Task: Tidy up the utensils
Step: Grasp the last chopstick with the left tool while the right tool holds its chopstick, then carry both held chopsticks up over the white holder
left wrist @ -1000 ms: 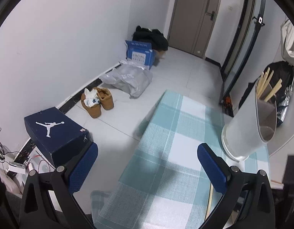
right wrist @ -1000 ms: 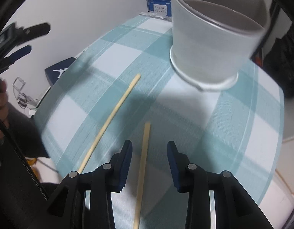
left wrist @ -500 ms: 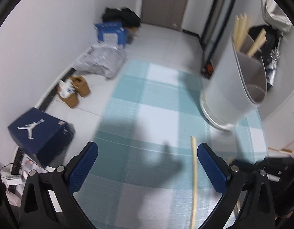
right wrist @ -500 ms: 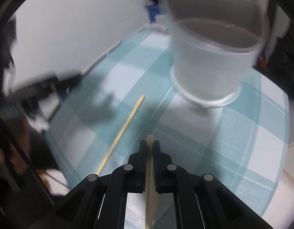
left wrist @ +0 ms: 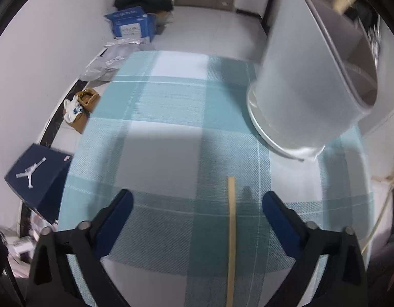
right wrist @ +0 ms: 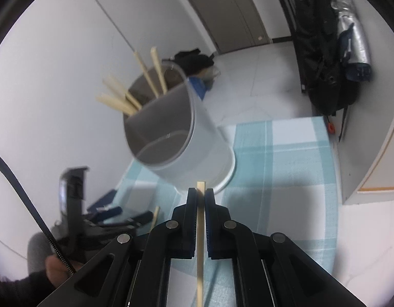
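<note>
My right gripper [right wrist: 201, 194] is shut on a pale wooden chopstick [right wrist: 200, 243] and holds it lifted, its tip just in front of the grey utensil holder [right wrist: 186, 138]. Several chopsticks [right wrist: 120, 97] stand in the holder's far compartment. My left gripper [left wrist: 197, 212] is open and low over the teal checked tablecloth [left wrist: 171, 138]. A second chopstick [left wrist: 231, 230] lies on the cloth between its fingers, closer to the right one. The holder [left wrist: 309, 87] stands at the right in the left wrist view. The left gripper [right wrist: 115, 213] also shows in the right wrist view.
The table's left edge drops to a tiled floor with a navy shoebox [left wrist: 35, 176], brown shoes [left wrist: 81, 107], a blue box [left wrist: 131, 24] and grey bags [left wrist: 107, 58]. A black bag [right wrist: 322, 51] leans by the wall. A white cabinet [right wrist: 376, 153] stands right of the table.
My right gripper has lifted the chopstick off the cloth and risen in front of the holder. My left gripper has moved down and right over the other chopstick.
</note>
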`<action>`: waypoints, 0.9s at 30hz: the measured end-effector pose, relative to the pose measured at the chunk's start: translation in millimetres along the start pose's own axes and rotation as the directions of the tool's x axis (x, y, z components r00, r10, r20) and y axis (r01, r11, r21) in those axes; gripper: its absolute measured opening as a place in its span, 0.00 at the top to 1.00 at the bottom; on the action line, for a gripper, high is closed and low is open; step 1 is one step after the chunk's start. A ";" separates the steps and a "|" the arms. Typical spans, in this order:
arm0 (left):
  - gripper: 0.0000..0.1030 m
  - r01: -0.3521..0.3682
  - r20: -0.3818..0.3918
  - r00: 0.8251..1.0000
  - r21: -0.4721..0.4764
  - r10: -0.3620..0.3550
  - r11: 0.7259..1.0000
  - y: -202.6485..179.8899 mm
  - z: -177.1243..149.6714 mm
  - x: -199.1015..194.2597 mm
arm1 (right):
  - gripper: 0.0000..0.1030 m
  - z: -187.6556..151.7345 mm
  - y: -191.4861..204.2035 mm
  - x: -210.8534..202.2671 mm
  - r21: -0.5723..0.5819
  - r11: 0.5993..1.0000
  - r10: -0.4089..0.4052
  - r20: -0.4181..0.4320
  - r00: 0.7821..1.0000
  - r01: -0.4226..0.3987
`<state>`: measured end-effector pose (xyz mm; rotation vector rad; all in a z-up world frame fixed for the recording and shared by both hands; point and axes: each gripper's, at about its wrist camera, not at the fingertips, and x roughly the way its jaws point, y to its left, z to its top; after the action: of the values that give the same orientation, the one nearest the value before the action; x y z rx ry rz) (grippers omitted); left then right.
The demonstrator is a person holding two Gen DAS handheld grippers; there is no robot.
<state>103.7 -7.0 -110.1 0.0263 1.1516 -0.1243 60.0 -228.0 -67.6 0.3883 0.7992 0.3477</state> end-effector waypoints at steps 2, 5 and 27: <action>0.28 -0.023 -0.027 0.999 0.038 0.024 0.999 -7.3 0.3 5.7 | 0.95 0.3 -3.4 -4.0 0.020 1.000 0.009 0.017 1.000 -0.010; 0.38 -0.039 -0.016 0.999 0.044 0.040 0.998 -12.6 -1.4 5.9 | 0.95 1.3 -12.5 -7.3 0.047 0.999 0.017 0.018 1.000 -0.018; 0.97 0.120 0.210 0.973 -0.087 -0.100 0.989 -9.2 16.9 -70.5 | 0.95 -8.1 2.8 -29.3 0.012 0.999 -0.050 0.108 0.993 0.049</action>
<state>89.8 -11.6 -38.5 -0.1363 0.9517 -0.1644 34.6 -236.8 -53.2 0.3927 0.7036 0.2742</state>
